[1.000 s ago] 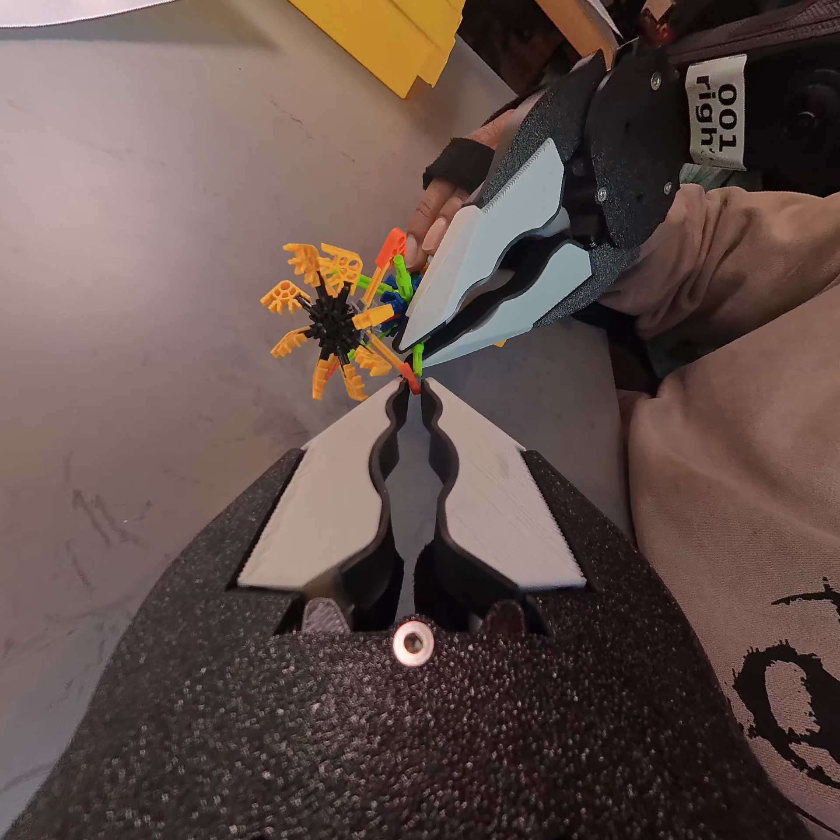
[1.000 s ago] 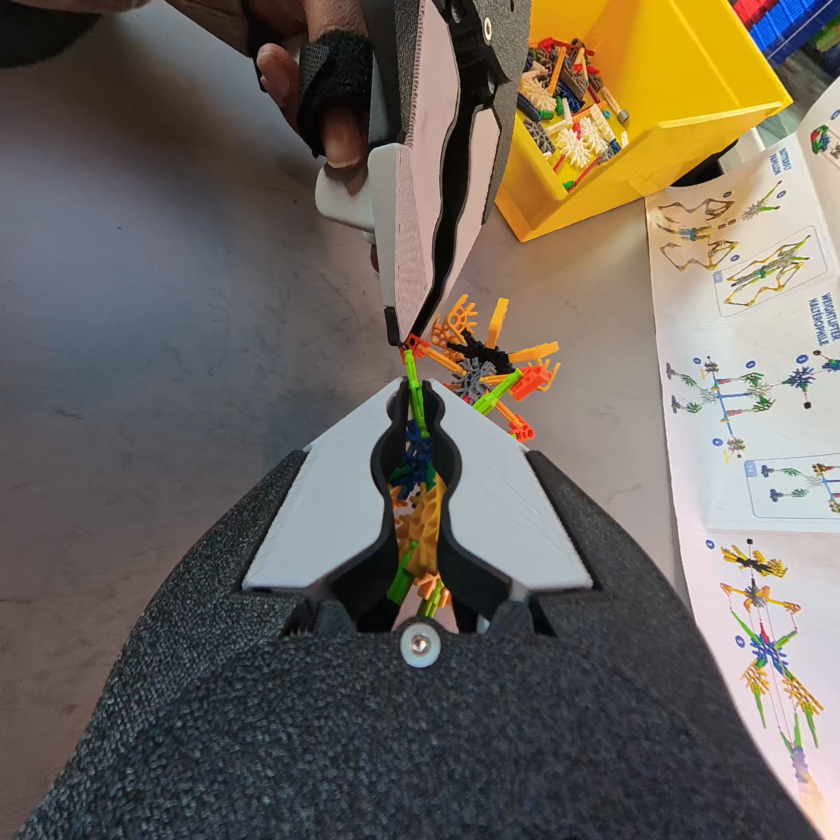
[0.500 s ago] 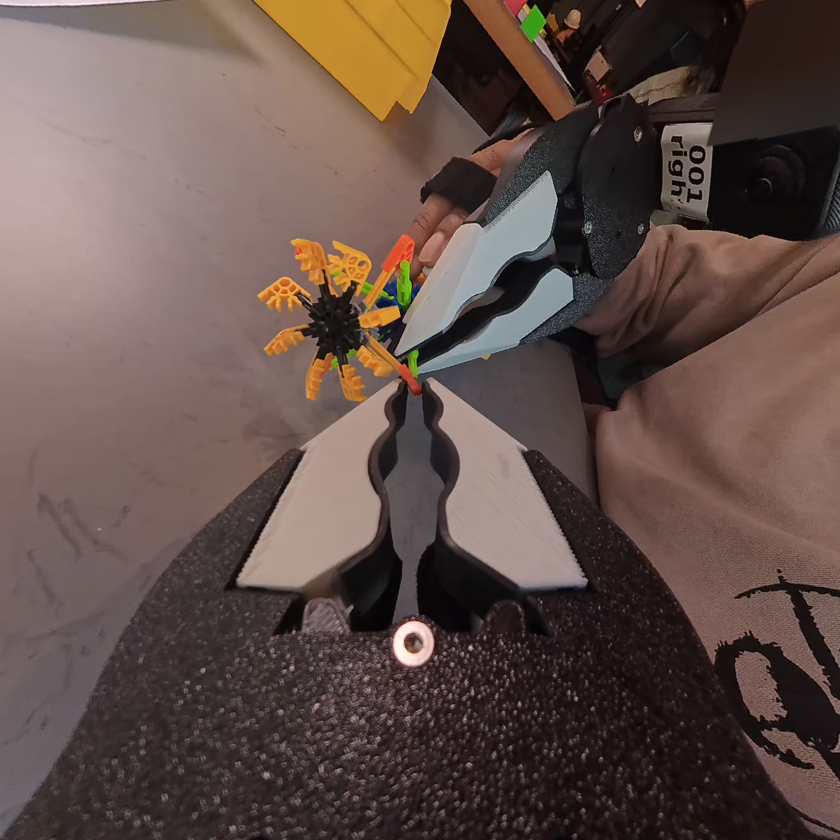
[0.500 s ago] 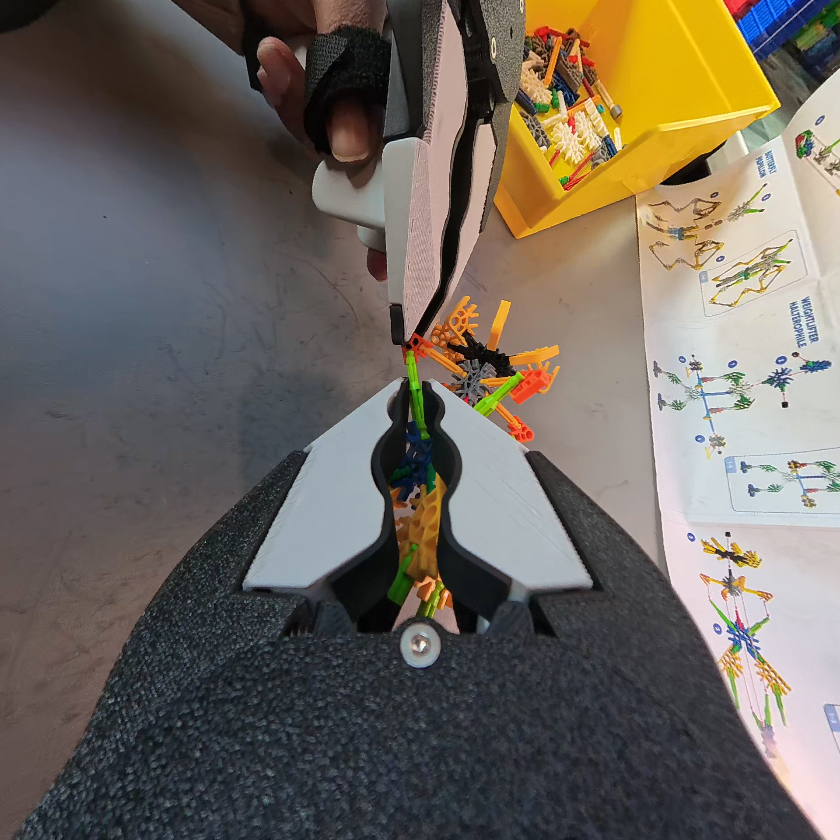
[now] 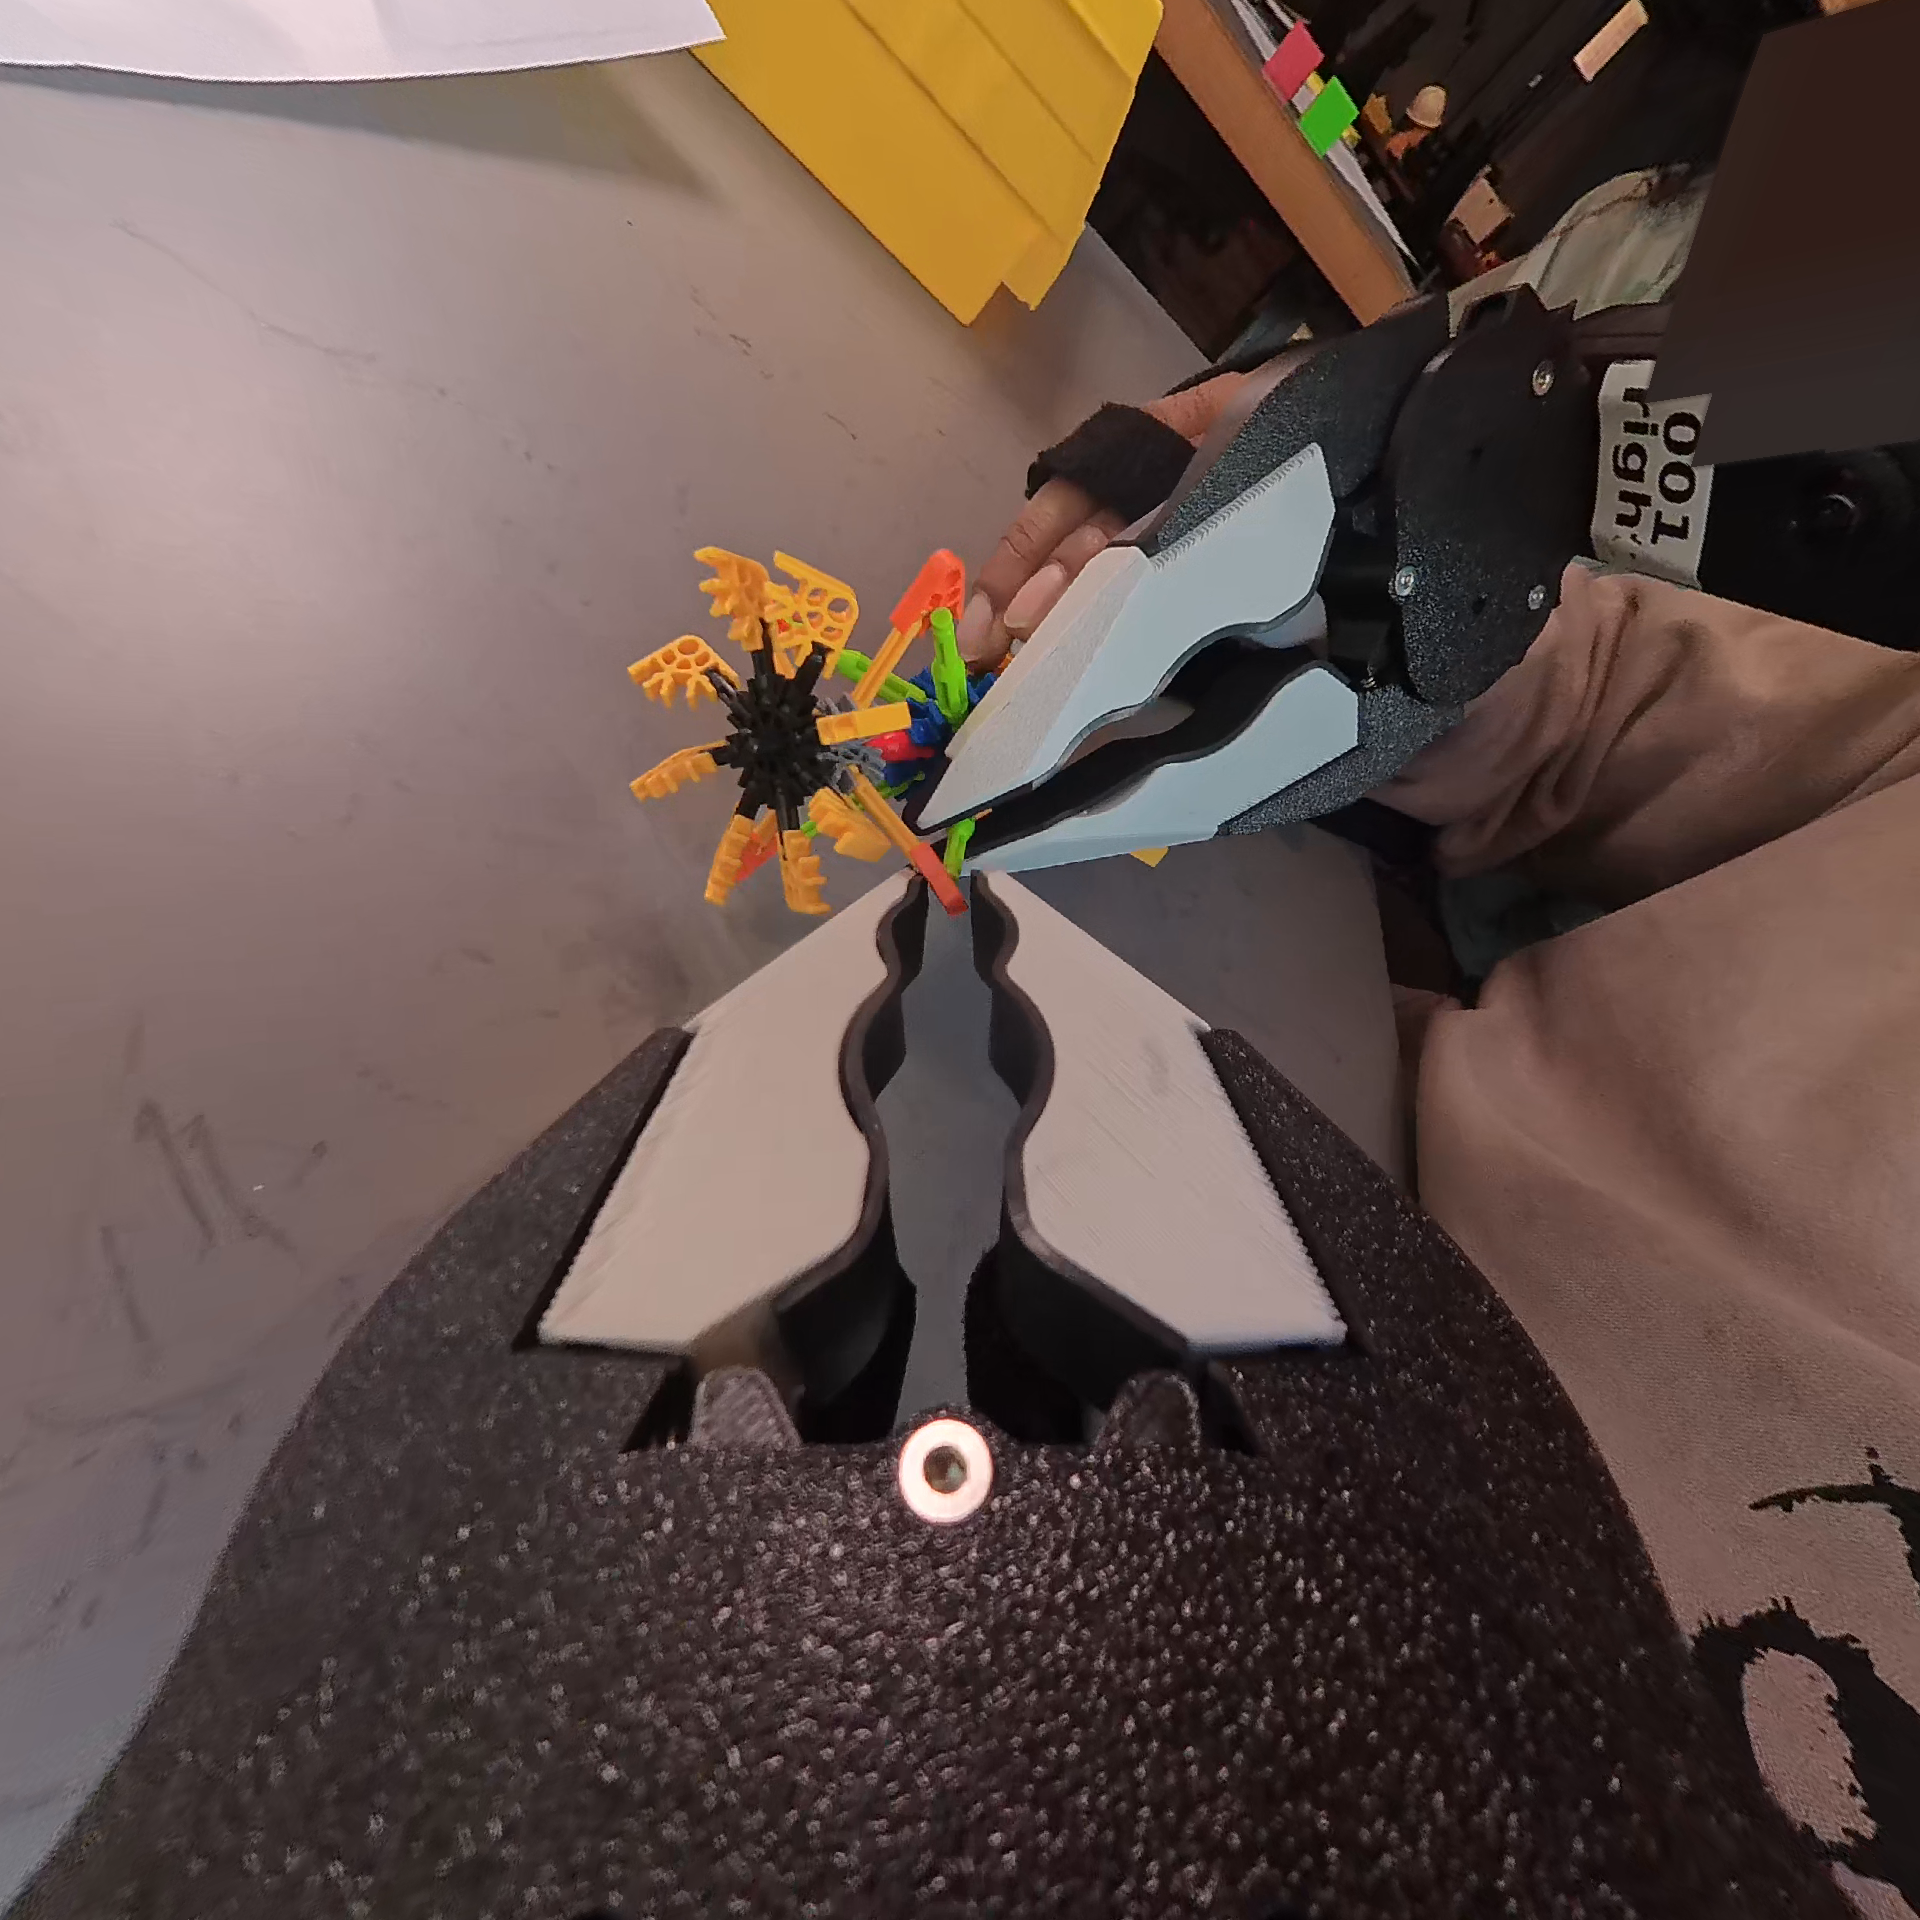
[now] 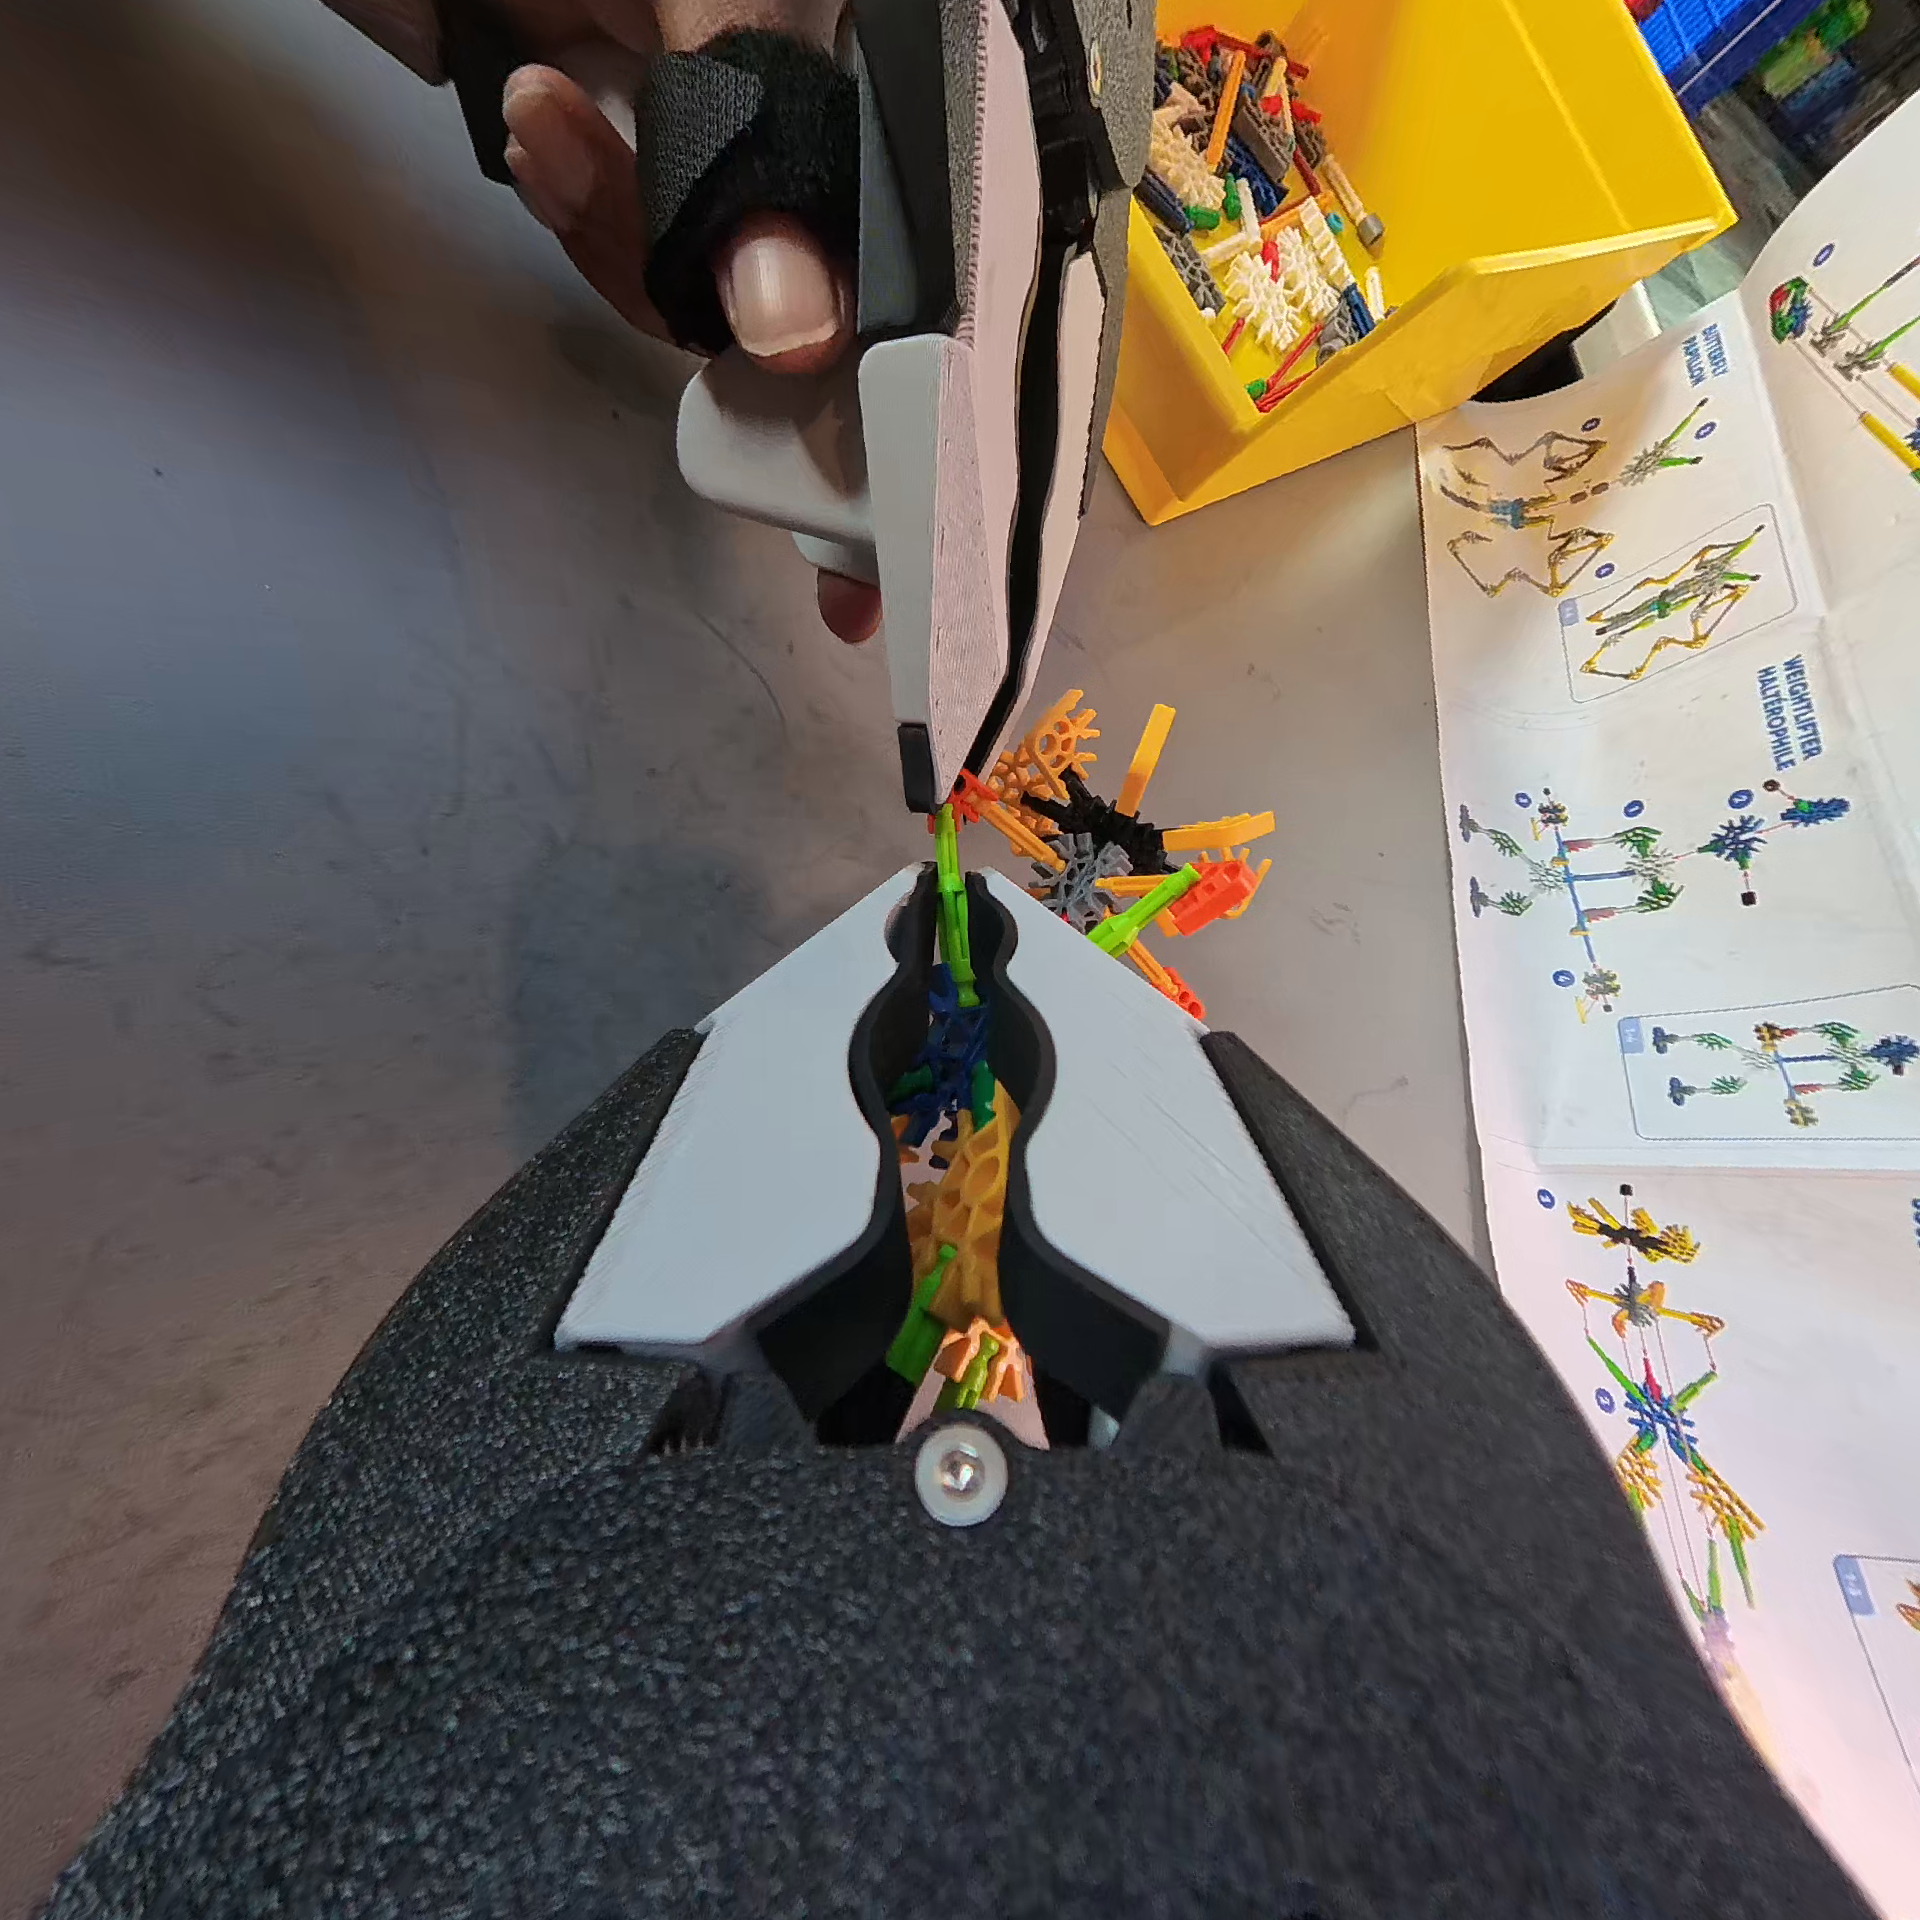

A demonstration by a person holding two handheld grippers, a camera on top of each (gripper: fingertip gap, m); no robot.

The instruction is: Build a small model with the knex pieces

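In the right wrist view, the toy model sits above the table, its rod running back between the fingers of the right gripper. The left gripper comes down from above onto the model's near end. The bin of parts stands behind, right of the model, and the instruction sheet lies along the right edge.

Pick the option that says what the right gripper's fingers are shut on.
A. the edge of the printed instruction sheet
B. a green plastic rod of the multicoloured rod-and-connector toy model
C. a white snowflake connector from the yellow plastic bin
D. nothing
B: in the right wrist view the right gripper pinches the green plastic rod at its fingertips, with more of the multicoloured rod-and-connector toy model between and beyond the fingers.
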